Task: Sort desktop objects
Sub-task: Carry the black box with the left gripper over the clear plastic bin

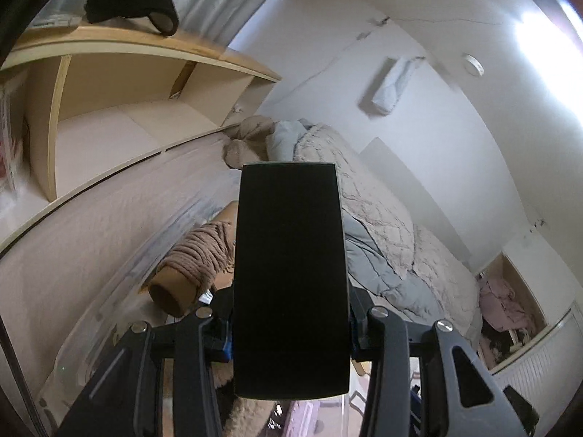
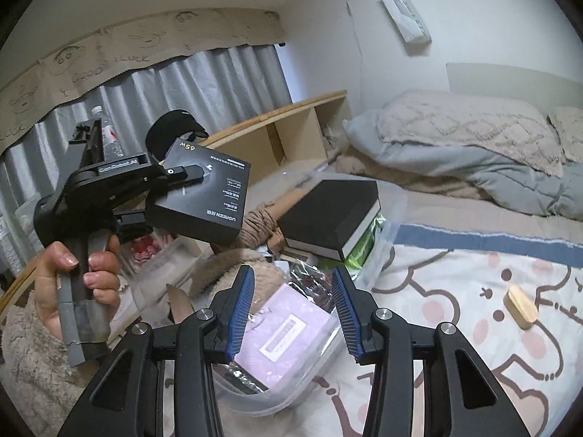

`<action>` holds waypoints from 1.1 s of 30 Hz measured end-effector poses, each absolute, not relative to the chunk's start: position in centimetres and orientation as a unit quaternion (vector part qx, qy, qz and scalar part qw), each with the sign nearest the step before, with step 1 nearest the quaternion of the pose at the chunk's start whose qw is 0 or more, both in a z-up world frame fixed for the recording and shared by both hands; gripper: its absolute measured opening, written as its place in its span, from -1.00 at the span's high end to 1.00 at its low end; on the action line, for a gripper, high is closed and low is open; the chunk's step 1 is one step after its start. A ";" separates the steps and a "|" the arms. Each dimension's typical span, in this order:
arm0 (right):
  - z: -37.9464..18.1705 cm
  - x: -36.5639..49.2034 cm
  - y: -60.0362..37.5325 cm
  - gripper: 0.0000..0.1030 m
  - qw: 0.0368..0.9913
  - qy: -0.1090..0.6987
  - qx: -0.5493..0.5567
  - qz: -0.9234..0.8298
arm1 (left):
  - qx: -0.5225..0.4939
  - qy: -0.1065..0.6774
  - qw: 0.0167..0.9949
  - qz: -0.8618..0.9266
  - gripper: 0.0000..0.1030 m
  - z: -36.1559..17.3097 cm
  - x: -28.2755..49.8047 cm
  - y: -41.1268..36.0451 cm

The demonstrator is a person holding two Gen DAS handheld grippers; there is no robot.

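Your left gripper (image 2: 189, 182) pinches a black charger box (image 2: 204, 196); your right gripper (image 2: 293, 313) stands spread and empty.

The left wrist view shows that box (image 1: 289, 280) only as a dark slab between the fingers, with bedding behind. The right wrist view shows its white lettering, your hand (image 2: 76, 276) on the handle, and the box raised above and left of the clear bin (image 2: 277, 397) holding a pink packet (image 2: 288, 327).
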State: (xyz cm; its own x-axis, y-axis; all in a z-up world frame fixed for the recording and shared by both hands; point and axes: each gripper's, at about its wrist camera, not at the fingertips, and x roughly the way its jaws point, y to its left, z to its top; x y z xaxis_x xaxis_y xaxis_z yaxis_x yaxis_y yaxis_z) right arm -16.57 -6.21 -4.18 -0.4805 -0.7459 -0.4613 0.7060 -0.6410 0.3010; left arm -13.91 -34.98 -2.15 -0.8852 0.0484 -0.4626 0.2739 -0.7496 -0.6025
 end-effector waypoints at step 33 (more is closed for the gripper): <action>-5.2 -16.4 -6.0 0.26 0.456 -0.024 0.298 -0.838 | 0.417 0.201 -0.060 -0.884 -0.59 -4.1 -13.7 -26.2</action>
